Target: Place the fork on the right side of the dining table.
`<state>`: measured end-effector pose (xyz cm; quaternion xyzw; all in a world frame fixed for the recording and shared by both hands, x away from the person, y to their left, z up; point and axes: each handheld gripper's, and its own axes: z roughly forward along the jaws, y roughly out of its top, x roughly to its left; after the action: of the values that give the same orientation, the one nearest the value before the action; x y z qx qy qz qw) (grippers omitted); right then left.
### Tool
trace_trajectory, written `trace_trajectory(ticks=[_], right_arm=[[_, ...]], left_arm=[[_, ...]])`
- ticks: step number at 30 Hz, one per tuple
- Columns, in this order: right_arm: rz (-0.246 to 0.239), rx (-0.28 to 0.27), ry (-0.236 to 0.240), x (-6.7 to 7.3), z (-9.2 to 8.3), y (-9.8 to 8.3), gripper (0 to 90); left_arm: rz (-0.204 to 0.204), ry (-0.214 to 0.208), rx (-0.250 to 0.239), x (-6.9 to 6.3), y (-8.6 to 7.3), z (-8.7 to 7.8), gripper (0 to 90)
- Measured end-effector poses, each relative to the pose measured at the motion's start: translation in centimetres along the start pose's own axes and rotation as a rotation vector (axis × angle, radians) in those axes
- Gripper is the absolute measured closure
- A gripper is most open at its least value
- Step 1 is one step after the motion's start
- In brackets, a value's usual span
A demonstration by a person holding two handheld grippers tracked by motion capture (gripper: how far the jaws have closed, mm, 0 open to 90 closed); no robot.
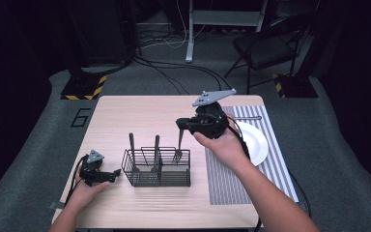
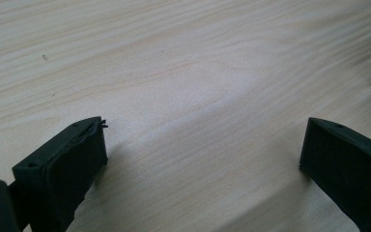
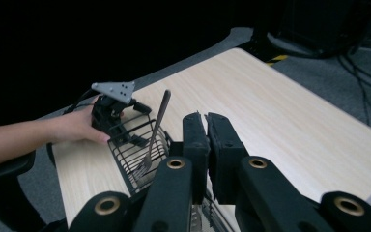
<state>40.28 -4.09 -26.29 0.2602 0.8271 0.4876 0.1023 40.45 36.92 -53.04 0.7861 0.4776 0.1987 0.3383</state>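
Observation:
A black wire cutlery basket [image 1: 160,178] stands on the wooden table. Two dark utensils [image 1: 131,151] stand handle-up in its left and middle parts. A grey fork [image 1: 179,143] is tines-down at its right end, leaning, as the right gripper view shows it [image 3: 156,129]. My right gripper [image 1: 179,123] hovers above that end, its tip just over the fork's handle. Its jaws [image 3: 206,126] are shut, with nothing visible between them. My left gripper [image 1: 113,175] rests low on the table beside the basket's left end. It [image 2: 207,128] is open over bare wood.
A white plate [image 1: 255,143] lies on a striped placemat [image 1: 227,181] right of the basket, with a utensil [image 1: 249,117] at the mat's far edge. Beyond the table are a folding chair [image 1: 263,48], cables and stand bases on the floor.

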Motion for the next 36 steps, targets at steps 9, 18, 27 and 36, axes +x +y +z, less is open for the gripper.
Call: trace_trajectory(ticks=[9,18,27,36], right_arm=[[-0.005,-0.036,-0.048,-0.1,-3.2,2.0,86.8],[0.012,-0.045,-0.098,-0.5,-5.9,2.6,86.7],[0.024,-0.037,-0.144,-1.4,-7.8,1.7,86.8],[0.045,-0.018,-0.181,-2.4,-8.2,-0.5,86.8]], left_arm=[[0.001,0.0,0.0,0.0,0.0,0.0,2.4],[-0.001,0.003,-0.003,0.0,0.0,0.0,2.4],[-0.001,0.003,-0.003,0.0,0.0,0.0,2.4],[0.0,0.003,-0.003,0.0,0.0,0.0,2.4]])
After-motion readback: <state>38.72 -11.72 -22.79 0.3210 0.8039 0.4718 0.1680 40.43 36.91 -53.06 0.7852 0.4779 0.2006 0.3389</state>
